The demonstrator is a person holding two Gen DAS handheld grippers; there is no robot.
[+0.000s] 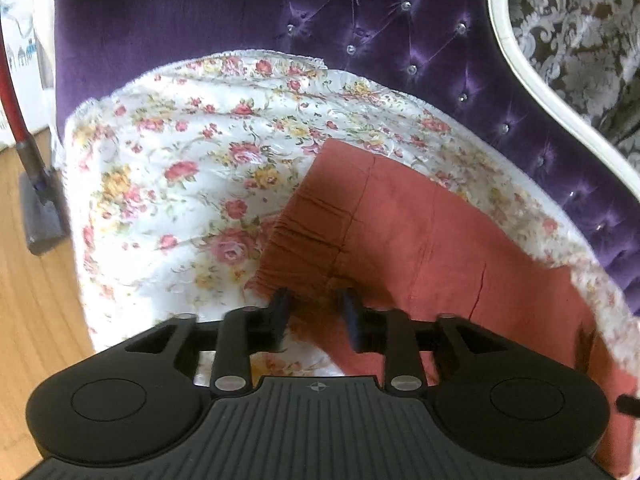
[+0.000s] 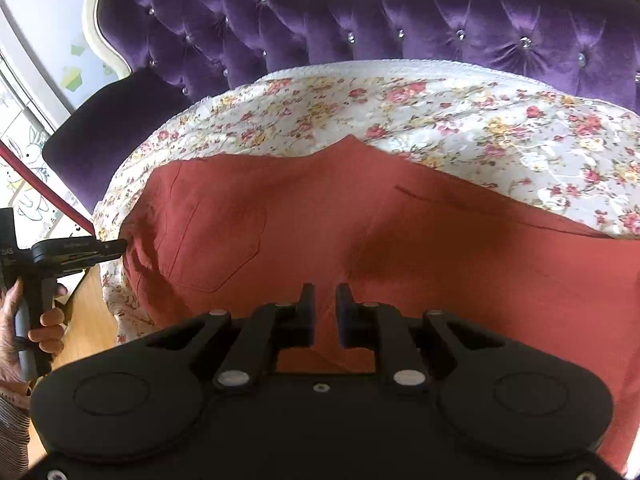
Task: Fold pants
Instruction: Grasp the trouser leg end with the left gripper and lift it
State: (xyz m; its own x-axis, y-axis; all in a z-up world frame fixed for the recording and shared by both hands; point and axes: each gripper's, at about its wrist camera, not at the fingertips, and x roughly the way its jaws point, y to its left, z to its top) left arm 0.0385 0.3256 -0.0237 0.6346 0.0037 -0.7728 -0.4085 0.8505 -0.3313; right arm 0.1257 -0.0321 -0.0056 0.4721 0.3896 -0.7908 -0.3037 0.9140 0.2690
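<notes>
My pants [image 2: 320,216] lie spread on the floral cover [image 1: 168,152], no fold made; left gripper [image 1: 314,306] and right gripper [image 2: 325,300] both released over the near edge.

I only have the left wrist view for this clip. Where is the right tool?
Observer: The right tool is low over the middle of the pants, its fingers a narrow gap apart.
Operator: Any pocket showing?
Observer: Yes, a patch pocket faces up, left of that tool.
Operator: How does the left tool look from outside?
Observer: The left tool meets the pants' left edge, with a hand on its handle.
</notes>
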